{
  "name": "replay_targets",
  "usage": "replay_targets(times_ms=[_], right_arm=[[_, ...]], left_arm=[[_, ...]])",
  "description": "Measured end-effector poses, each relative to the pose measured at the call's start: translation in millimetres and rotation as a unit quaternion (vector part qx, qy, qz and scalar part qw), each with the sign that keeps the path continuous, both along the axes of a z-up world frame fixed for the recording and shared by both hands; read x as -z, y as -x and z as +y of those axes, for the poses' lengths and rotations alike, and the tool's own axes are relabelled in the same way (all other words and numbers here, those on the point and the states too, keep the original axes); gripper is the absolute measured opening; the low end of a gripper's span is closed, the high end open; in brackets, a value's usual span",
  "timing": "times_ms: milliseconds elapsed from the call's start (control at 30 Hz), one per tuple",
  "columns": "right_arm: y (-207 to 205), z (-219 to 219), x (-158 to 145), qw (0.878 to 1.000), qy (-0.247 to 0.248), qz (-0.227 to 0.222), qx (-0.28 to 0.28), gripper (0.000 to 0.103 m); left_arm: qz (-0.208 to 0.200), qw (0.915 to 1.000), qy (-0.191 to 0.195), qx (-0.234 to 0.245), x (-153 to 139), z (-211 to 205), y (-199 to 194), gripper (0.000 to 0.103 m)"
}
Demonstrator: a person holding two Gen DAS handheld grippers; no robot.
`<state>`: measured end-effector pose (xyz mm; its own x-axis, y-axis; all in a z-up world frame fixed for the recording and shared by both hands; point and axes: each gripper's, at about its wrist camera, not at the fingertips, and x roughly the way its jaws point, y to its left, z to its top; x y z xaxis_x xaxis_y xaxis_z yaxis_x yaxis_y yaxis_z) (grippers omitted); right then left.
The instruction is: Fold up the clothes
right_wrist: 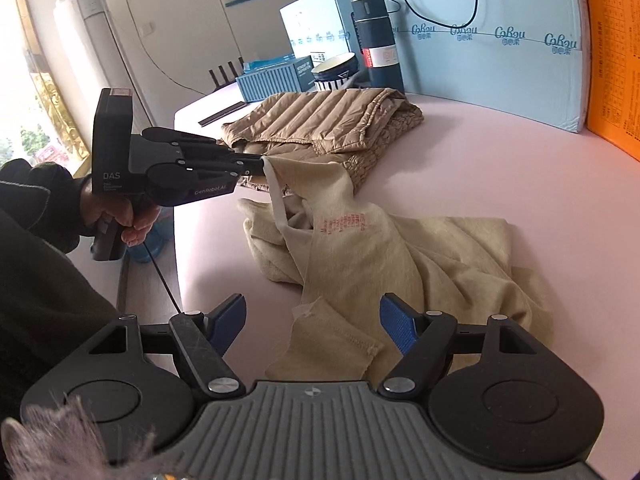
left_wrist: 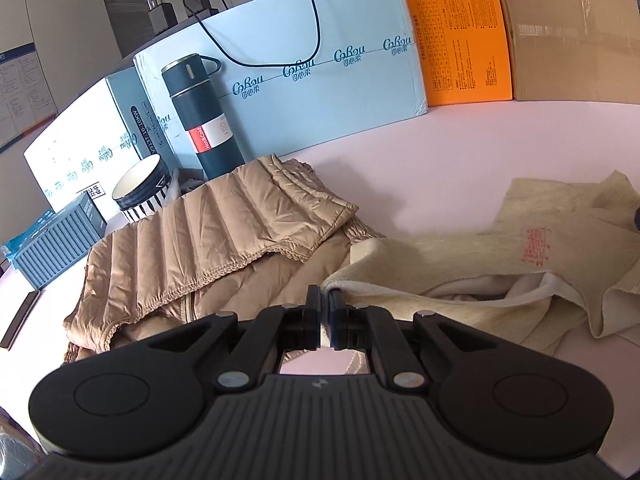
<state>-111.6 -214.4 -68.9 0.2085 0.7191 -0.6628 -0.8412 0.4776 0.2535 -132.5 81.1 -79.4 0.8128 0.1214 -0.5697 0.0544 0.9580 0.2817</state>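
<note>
A cream sweatshirt [right_wrist: 400, 256] with a red print lies crumpled on the pink table; it also shows in the left wrist view [left_wrist: 540, 248]. My left gripper [left_wrist: 325, 294] is shut on an edge of the sweatshirt and lifts it; from the right wrist view the left gripper [right_wrist: 262, 165] pinches the cloth above the table. My right gripper [right_wrist: 312, 326] is open, its blue pads on either side of the sweatshirt's near hem [right_wrist: 340, 340], not gripping. A tan quilted jacket [left_wrist: 224, 232] lies folded behind, also in the right wrist view [right_wrist: 320, 120].
A dark thermos [left_wrist: 204, 116], a striped bowl [left_wrist: 142, 190] and a blue ribbed box [left_wrist: 60, 244] stand at the table's back left. Light blue [left_wrist: 320, 60], orange [left_wrist: 460, 36] and brown boxes [left_wrist: 576, 36] line the back. The table edge [right_wrist: 178, 240] is at left.
</note>
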Motion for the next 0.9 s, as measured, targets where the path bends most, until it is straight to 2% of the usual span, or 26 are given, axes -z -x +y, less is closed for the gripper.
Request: replay_targets(times_ms=[67, 133, 233, 267, 333, 400, 500, 567, 667, 767, 900], right_arm=[[-5.3, 4.8, 6.3, 1.000, 0.008, -0.003, -0.013, 0.044], [-10.6, 9.7, 12.5, 1.000, 0.016, -0.007, -0.026, 0.034], [-11.3, 10.7, 17.2, 0.999, 0.025, -0.013, -0.045, 0.031], [-9.3, 9.2, 17.5, 0.998, 0.029, -0.014, -0.049, 0.018], [-6.1, 7.1, 18.5, 0.998, 0.039, -0.012, -0.051, 0.003], [-2.4, 2.0, 11.9, 0.998, 0.037, -0.029, -0.041, 0.003], [2.6, -15.5, -16.0, 0.998, 0.005, -0.063, 0.003, 0.003], [9.3, -30.7, -44.0, 0.994, -0.015, -0.103, 0.035, 0.003], [20.9, -52.8, -87.1, 0.981, -0.035, -0.174, 0.078, 0.003], [31.7, -76.4, -129.1, 0.960, -0.057, -0.242, 0.129, 0.003], [43.1, -101.4, -174.2, 0.921, -0.082, -0.333, 0.185, 0.003]], left_arm=[[0.002, 1.0000, -0.002, -0.003, 2.1, -1.1, 1.3, 0.003], [0.005, 0.9999, -0.004, -0.011, 4.6, -0.9, 1.8, 0.003], [0.006, 0.9996, 0.004, -0.028, 7.1, 2.5, 3.0, 0.003], [0.002, 0.9995, 0.005, -0.031, 7.1, 2.2, 3.8, 0.003], [-0.006, 0.9992, 0.008, -0.038, 6.7, 1.3, 5.4, 0.003], [-0.026, 0.9986, 0.007, -0.046, 2.4, -0.4, 9.0, 0.003], [-0.087, 0.9945, -0.001, -0.058, -18.7, -5.9, 19.6, 0.003], [-0.143, 0.9879, -0.006, -0.059, -40.4, -12.9, 28.6, 0.003], [-0.223, 0.9734, -0.012, -0.053, -73.0, -24.8, 39.4, 0.003], [-0.303, 0.9522, -0.010, -0.039, -108.1, -37.1, 46.8, 0.003], [-0.374, 0.9269, 0.006, -0.023, -144.2, -48.0, 48.5, 0.003]])
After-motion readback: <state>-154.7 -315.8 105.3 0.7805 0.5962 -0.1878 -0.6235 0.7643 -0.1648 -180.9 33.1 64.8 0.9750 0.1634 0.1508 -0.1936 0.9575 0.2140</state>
